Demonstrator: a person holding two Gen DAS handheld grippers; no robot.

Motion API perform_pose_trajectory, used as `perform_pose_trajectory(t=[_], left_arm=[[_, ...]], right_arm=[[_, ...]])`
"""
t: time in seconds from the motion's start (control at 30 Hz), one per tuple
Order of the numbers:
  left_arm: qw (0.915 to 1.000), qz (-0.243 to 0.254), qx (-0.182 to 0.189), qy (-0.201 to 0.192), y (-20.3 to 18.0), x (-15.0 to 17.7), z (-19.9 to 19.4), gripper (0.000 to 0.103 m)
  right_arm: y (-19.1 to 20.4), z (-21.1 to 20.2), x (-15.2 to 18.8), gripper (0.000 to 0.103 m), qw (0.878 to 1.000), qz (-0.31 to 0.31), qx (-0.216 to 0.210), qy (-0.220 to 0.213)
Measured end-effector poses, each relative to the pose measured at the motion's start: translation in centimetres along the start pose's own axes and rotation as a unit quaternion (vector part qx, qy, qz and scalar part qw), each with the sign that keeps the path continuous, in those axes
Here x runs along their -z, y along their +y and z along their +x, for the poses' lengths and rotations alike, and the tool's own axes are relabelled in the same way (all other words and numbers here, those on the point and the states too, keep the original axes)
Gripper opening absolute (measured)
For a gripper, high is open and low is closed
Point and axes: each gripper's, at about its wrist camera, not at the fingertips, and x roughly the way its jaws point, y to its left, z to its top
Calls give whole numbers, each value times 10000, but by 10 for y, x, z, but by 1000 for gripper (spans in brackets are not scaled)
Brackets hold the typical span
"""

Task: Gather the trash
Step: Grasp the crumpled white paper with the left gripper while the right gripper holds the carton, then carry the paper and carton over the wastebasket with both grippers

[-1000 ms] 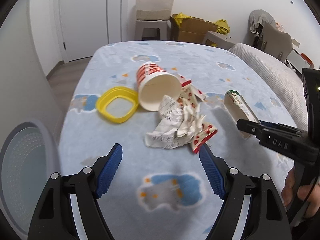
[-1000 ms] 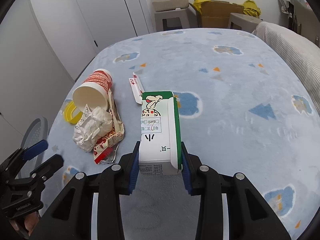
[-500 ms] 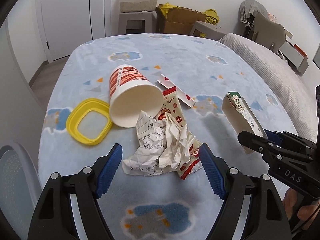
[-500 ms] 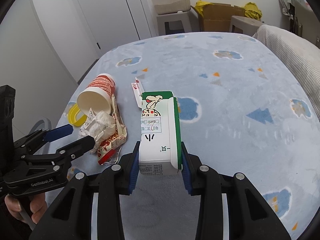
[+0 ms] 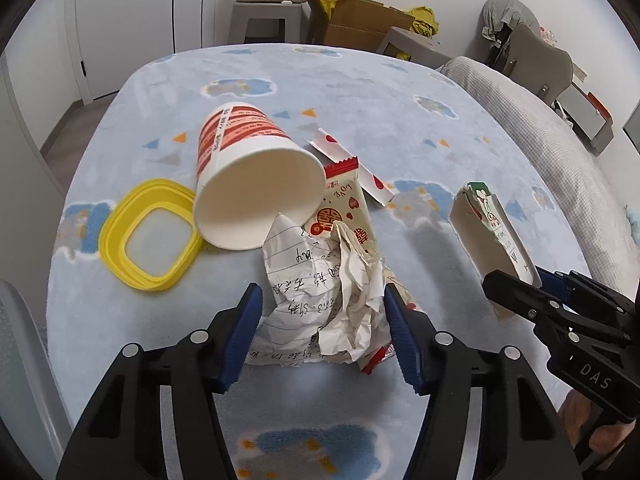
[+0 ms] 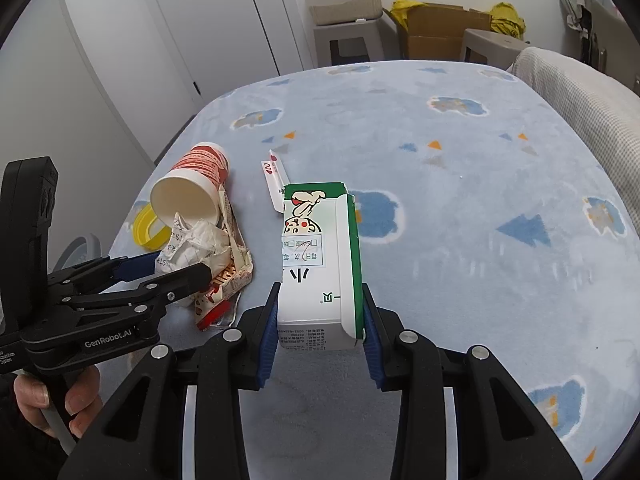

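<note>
A crumpled sheet of lined paper (image 5: 316, 292) lies on the blue patterned blanket (image 5: 360, 92), against red-and-white snack wrappers (image 5: 352, 204). My left gripper (image 5: 322, 312) straddles the wad and its jaws are closing; the right pad (image 5: 396, 328) is at the paper, the left pad stands a little off it. A red-striped paper cup (image 5: 248, 184) lies on its side just beyond, mouth toward me. My right gripper (image 6: 320, 300) is shut on a white-and-green carton (image 6: 320, 256), held above the blanket to the right of the pile. In the right wrist view the left gripper (image 6: 176, 266) reaches into the paper (image 6: 200, 240).
A yellow square lid ring (image 5: 148, 236) lies left of the cup. A long wrapper strip (image 5: 352, 164) sits behind the pile. A pale bin (image 5: 16, 360) stands at the blanket's left edge. Beyond are a stool with a basket (image 5: 272, 0), a cardboard box (image 5: 360, 24) and a chair (image 5: 536, 60).
My left gripper moved forward and down over the paper wad and its jaws narrowed around it. The right gripper and its carton have not moved.
</note>
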Motion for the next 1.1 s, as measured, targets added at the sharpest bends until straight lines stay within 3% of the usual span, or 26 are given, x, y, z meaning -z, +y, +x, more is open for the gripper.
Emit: perform_pose_trajectory(t=[0.2,0.6,1.1], left_arm=[[9999,-75,43,-109,3,7,-10,52],[9979,-185,-344,-519,21,38,-54,52],[9881,-717,-993,-933,91,73,-115,52]], right_arm=[[-1,-2,1,36,10000,12,-6,-27],[8,-12,5,36,9999,-90,-43,-104],[71,-18,0,36,9977,-584,-214,-261]])
